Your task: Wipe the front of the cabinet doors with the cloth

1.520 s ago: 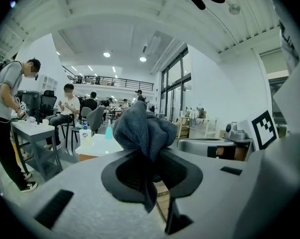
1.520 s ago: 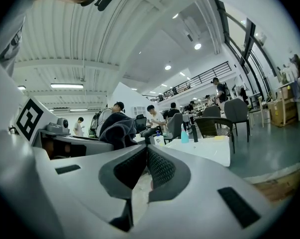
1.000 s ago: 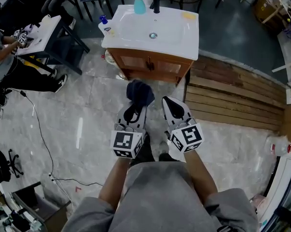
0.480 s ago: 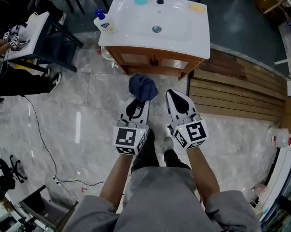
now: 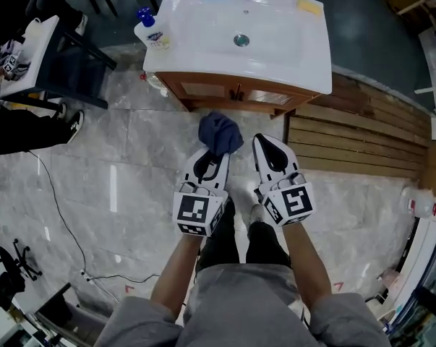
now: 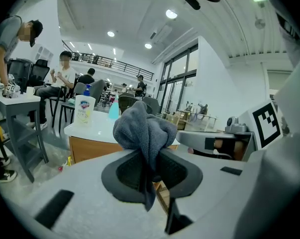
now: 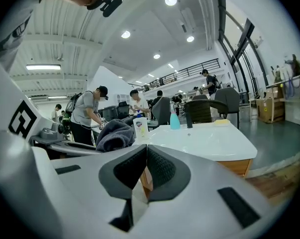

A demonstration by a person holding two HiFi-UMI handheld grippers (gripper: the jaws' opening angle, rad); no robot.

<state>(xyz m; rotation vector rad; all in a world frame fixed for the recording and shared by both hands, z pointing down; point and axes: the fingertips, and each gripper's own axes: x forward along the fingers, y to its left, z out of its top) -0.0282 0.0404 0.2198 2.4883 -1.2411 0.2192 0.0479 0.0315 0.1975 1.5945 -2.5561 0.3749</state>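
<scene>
Cabinet (image 5: 236,92) nearer; cloth (image 5: 219,131) in left tool (image 5: 215,152)

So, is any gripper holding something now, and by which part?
The left gripper pinches the cloth near one end; the bunch sticks out beyond. The right gripper holds nothing.

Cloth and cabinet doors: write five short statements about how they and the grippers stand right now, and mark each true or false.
1. The left gripper is shut on the cloth. True.
2. The right gripper holds a second cloth. False: its jaws are together with nothing between them.
3. The cloth is pressed flat against the cabinet doors. False: it is held short of them, not touching.
4. A pump bottle stands on the white sink top, near its edge at the left of the head view. True.
5. One of the cabinet doors hangs wide open. False: both look closed.
</scene>
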